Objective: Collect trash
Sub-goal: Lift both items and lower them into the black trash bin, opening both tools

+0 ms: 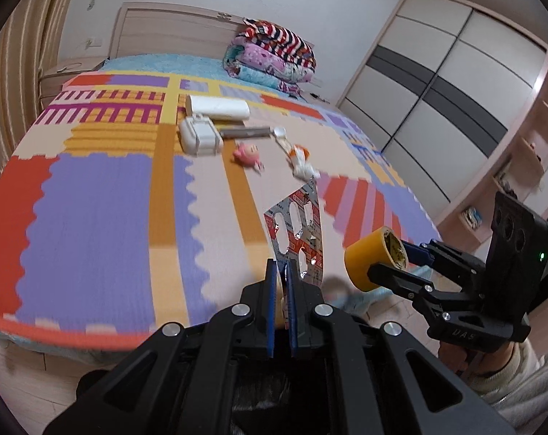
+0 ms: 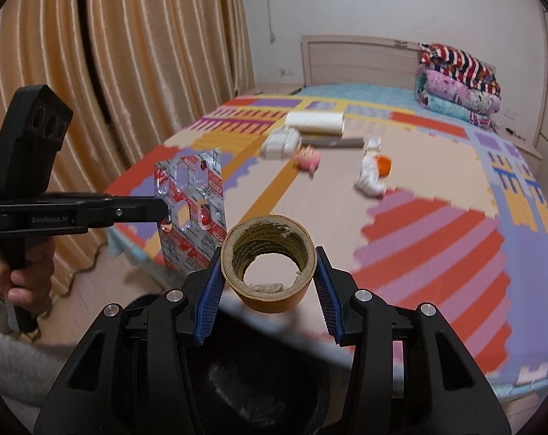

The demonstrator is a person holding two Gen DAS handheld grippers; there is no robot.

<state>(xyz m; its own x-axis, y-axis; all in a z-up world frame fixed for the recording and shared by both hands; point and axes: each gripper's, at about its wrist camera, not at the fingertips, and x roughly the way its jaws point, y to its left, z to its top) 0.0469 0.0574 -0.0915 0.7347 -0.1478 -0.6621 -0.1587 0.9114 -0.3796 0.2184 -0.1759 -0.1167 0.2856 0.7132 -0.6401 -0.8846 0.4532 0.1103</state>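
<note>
The curtain [image 2: 136, 54] hangs at the far left, beyond the bed's edge. In front of it the left gripper [image 2: 163, 212] is clamped tight on a used blister pack [image 2: 192, 214], pinching it by its near edge so the foil sheet stands up from the jaws, long axis roughly upright and slightly tilted. In the left wrist view the same pack [image 1: 297, 232] rises straight out of the closed blue pads [image 1: 271, 311].

Just to its right, the right gripper [image 2: 268, 279] holds a spent tape roll [image 2: 268, 266] across its outer sides, the pads pressing on either flank and the open core facing the camera. Both pieces of trash are in the air at the near edge of the bed, close together but not touching.

Below both grippers lies a dark shape, probably the bin [image 2: 259, 373], though blur makes that uncertain. If so, the drop is straight down from each gripper, and the roll seems to hang more squarely over it than the pack, so the right hand looks nearer to letting go.

Farther off on the mat [image 2: 437, 246] lie a white case [image 2: 283, 141], a pink toy [image 2: 308, 159] and a crumpled orange-white wrapper [image 2: 373, 172], well apart from both grippers. Folded blankets [image 2: 459, 83] sit at the far right.
</note>
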